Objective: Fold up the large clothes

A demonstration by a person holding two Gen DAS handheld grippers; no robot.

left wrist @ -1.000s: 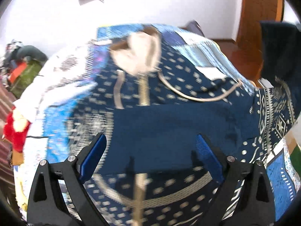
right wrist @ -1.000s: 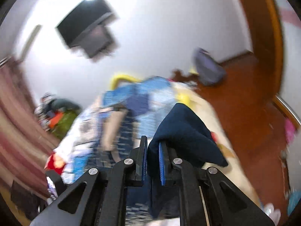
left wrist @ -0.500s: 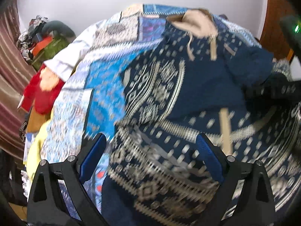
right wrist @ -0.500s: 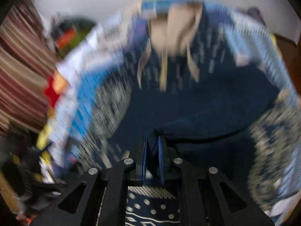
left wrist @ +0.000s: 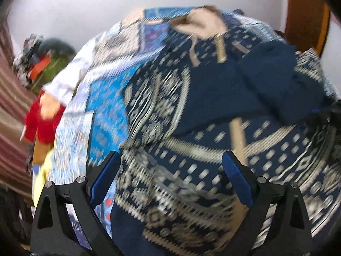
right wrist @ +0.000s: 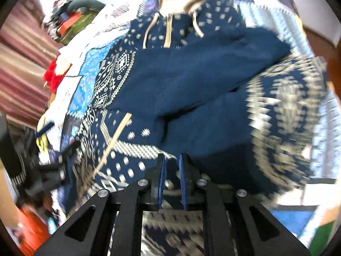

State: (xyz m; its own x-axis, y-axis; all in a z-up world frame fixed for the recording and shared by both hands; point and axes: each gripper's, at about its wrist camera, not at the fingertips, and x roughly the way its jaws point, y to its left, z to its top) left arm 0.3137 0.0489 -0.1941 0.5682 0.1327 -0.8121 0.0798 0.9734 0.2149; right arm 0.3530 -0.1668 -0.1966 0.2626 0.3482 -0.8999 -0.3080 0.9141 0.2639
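Note:
A navy hooded sweater (left wrist: 191,128) with cream patterns lies on a patchwork bed, its tan-lined hood (left wrist: 202,21) at the far end. One plain navy sleeve (left wrist: 283,85) lies folded across its chest; it also shows in the right wrist view (right wrist: 202,68). My left gripper (left wrist: 170,177) is open and empty above the sweater's lower left part. My right gripper (right wrist: 171,170) has its jaws nearly closed just above the patterned hem, with a narrow gap; no cloth shows clearly between the pads.
The blue patchwork bedspread (left wrist: 106,106) covers the bed. A red stuffed toy (left wrist: 42,119) and a pile of bags (left wrist: 40,64) sit at the left beside striped curtains. A wooden door (left wrist: 307,15) stands at the right.
My right gripper carried the navy sleeve down across the sweater's chest, and the sleeve now lies there. The left gripper swung left over the sweater's lower part.

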